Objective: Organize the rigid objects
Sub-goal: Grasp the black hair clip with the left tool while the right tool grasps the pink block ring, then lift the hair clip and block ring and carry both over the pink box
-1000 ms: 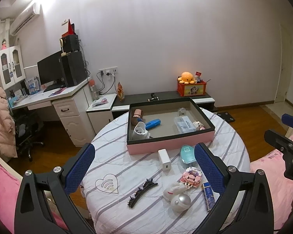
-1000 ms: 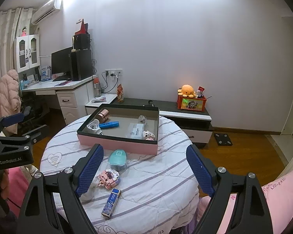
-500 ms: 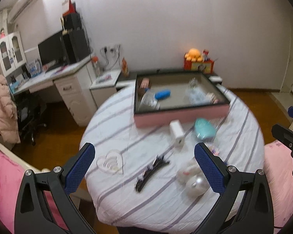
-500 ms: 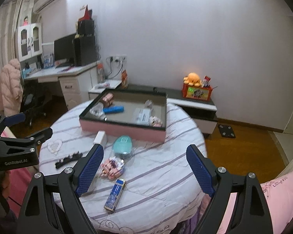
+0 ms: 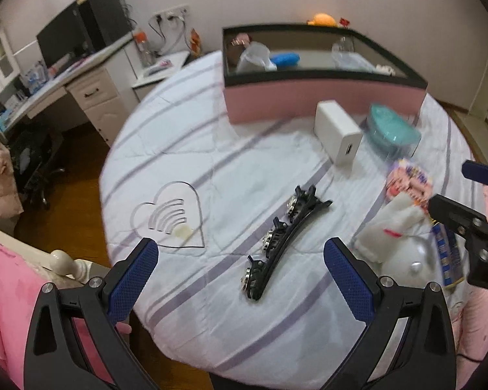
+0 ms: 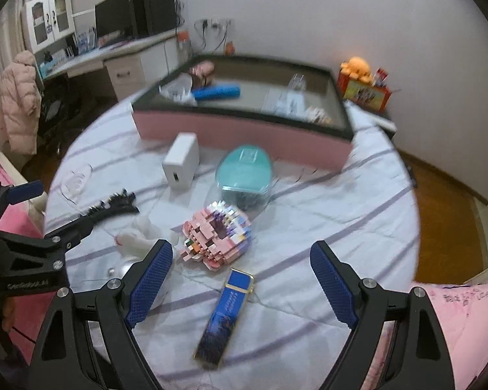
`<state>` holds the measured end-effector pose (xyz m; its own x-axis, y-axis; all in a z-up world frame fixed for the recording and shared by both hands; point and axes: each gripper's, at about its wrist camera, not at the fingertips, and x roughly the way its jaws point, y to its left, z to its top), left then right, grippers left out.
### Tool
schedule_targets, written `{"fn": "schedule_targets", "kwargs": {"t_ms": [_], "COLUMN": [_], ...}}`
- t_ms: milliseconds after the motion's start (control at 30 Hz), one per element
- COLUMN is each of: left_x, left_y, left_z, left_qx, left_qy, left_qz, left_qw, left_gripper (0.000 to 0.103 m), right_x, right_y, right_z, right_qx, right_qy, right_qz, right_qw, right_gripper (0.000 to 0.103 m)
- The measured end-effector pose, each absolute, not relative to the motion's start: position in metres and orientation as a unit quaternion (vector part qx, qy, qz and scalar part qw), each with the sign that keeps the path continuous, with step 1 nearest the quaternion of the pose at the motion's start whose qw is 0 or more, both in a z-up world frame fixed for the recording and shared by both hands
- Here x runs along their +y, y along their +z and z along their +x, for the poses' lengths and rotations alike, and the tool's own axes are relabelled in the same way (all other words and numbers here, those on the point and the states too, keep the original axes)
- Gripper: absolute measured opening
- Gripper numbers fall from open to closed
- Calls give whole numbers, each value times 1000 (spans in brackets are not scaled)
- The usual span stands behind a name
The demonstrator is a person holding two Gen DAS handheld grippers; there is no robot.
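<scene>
On the round table lie a black hair clip [image 5: 284, 229] [image 6: 112, 209], a white charger block [image 5: 338, 131] [image 6: 181, 160], a teal lidded case [image 5: 394, 129] [image 6: 245, 170], a pink brick model [image 6: 217, 232] [image 5: 408, 183], a blue box [image 6: 226, 315] and a white plush with a silver dome [image 5: 396, 243]. My left gripper [image 5: 240, 281] is open, just short of the hair clip. My right gripper [image 6: 240, 279] is open above the blue box and the brick model.
A pink tray with a black rim [image 5: 325, 96] [image 6: 244, 131] stands at the back of the table and holds a blue tube [image 6: 216, 92] and other items. A desk with a monitor [image 5: 68, 65] and a chair stand to the left.
Both grippers have moved down and forward toward the table. The objects now look much larger and closer. Both stay open.
</scene>
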<state>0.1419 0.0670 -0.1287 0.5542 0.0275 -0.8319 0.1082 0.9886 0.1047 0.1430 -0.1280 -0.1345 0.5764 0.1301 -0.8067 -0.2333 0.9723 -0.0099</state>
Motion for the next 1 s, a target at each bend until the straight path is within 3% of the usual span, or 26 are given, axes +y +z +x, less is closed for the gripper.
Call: {"fn": "schedule_targets", "kwargs": {"t_ms": [167, 233, 300, 333, 367, 400, 1000], "left_x": [68, 68, 65, 64, 64, 65, 64], "left_y": [-150, -149, -147, -146, -145, -144, -130], "left_z": [154, 155, 156, 156, 156, 156, 148], "left_qx": [486, 474, 464, 464, 464, 465, 463], "left_qy": [-53, -80, -86, -91, -93, -91, -61], "left_qz": [69, 52, 54, 50, 46, 43, 39], "left_qw": [870, 875, 880, 880, 880, 880, 884], "left_gripper": [98, 77, 45, 41, 29, 22, 19], "right_x": [-124, -122, -122, -124, -125, -124, -134], "right_y": [-159, -162, -166, -166, -165, -162, -139], "right_z": [163, 167, 171, 173, 172, 171, 160], "right_qx": [472, 469, 469, 472, 470, 468, 441], "right_qy": [116, 130, 140, 146, 153, 155, 136], "right_qz": [-46, -46, -40, -29, -25, -27, -26], "right_qw": [873, 872, 871, 869, 869, 869, 887], "right_gripper": [88, 88, 87, 78, 62, 61, 61]}}
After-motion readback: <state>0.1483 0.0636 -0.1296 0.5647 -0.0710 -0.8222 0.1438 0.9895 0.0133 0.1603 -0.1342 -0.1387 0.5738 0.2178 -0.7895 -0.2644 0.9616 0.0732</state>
